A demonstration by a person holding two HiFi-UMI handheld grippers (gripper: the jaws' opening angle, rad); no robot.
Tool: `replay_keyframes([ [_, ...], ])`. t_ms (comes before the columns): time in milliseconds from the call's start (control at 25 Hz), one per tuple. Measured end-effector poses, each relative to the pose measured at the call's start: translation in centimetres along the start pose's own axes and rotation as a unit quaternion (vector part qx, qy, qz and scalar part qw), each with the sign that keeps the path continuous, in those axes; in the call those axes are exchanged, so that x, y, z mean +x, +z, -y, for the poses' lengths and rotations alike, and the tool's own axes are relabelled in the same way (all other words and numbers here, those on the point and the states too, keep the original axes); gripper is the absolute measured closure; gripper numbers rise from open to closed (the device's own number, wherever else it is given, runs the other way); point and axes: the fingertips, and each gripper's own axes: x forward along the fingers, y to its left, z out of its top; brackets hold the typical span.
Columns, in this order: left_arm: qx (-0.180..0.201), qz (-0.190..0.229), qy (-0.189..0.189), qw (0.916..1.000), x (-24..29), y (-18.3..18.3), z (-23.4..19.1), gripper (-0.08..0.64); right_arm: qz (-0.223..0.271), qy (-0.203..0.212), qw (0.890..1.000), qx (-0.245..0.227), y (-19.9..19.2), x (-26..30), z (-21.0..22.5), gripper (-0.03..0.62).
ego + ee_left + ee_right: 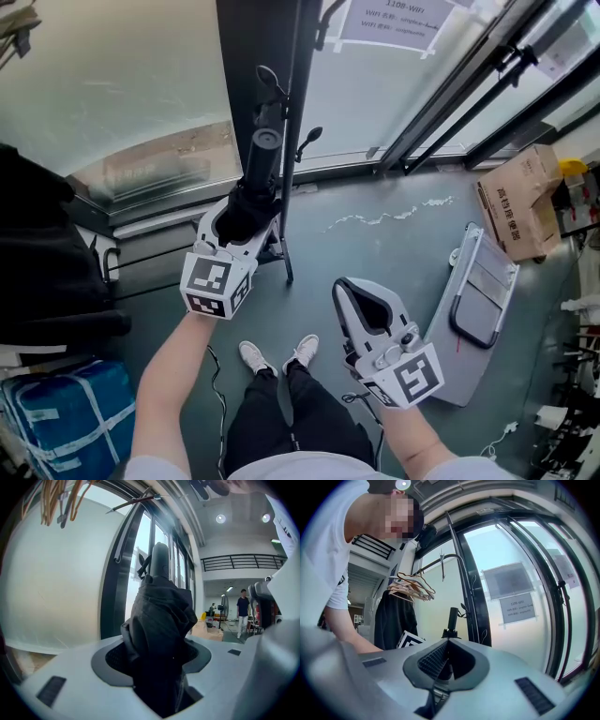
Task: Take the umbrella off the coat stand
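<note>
A folded black umbrella (pixel 251 192) stands upright with its round handle (pixel 265 142) on top, close to the dark pole of the coat stand (pixel 294 112). My left gripper (pixel 246 210) is shut on the umbrella's bunched fabric (pixel 159 616), which fills the space between the jaws. The thin strap (pixel 269 82) rises beside the pole; I cannot tell whether it hangs on a hook. My right gripper (pixel 352 289) hovers lower right, shut and empty, its jaws meeting (pixel 444 649). From the right gripper view the umbrella (pixel 452 618) shows ahead by the coat stand (pixel 461 583).
A black coat (pixel 396 620) and wooden hangers (pixel 410 585) hang on the stand's left side. On the floor lie a grey folded step stool (pixel 478 300), a cardboard box (pixel 520 202) and a blue bag (pixel 61 422). Glass walls stand behind. A person (pixel 242 611) walks far off.
</note>
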Motion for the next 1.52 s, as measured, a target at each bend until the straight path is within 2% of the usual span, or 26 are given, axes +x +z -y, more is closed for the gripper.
replay_keyframes([
  [560,0.008,0.008,0.028,0.9995,-2.4,3.6,0.0,0.295,0.027,0.008,1.000,0.001,3.3,-1.2,-0.6,0.574],
  [760,0.000,0.009,0.043,0.9990,-2.7,4.4,-0.6,0.296,0.034,0.003,0.999,-0.001,4.4,-1.9,-0.2,0.574],
  [1320,0.022,0.012,0.048,0.9985,-4.5,7.7,0.4,0.296,0.051,-0.001,0.999,-0.002,6.7,-3.2,-0.2,0.574],
  [1520,0.009,0.013,0.051,0.9986,-5.2,7.7,1.3,0.299,0.054,0.001,0.999,-0.004,7.5,-3.4,-0.2,0.574],
])
